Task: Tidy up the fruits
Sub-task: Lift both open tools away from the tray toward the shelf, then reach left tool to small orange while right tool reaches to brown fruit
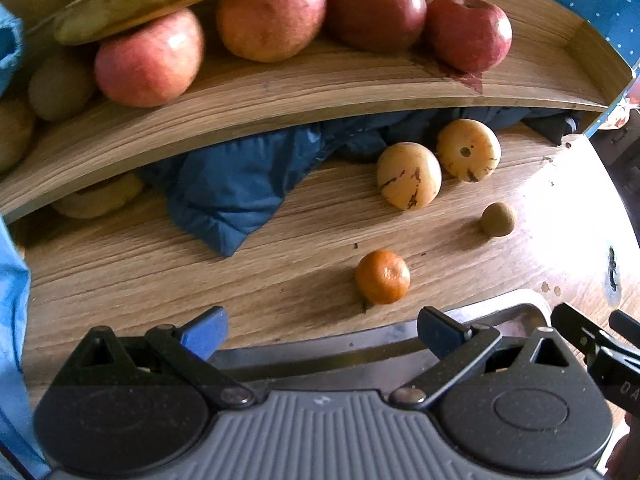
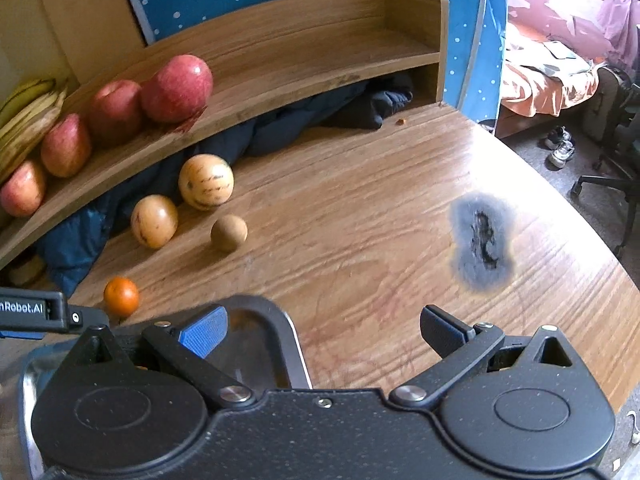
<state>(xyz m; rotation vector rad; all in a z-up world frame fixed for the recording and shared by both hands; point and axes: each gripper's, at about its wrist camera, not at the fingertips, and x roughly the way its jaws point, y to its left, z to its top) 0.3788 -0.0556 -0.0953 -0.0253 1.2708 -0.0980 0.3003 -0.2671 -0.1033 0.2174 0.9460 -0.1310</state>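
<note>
Both grippers are held wide open and empty: left gripper [image 1: 322, 330], right gripper [image 2: 324, 330]. The tangerine [image 1: 383, 277] is seen loose on the worktop [image 1: 120, 280], just ahead of the left gripper, the nearer one.

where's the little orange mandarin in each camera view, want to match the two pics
Left wrist view: the mandarin sits on the table just right of centre, a little beyond the open left tongs.
Right wrist view: the mandarin is at the lower left, beside the other gripper's body.
Shared landmark: the small round brown fruit, lying farther from the cameras than the mandarin in both.
</note>
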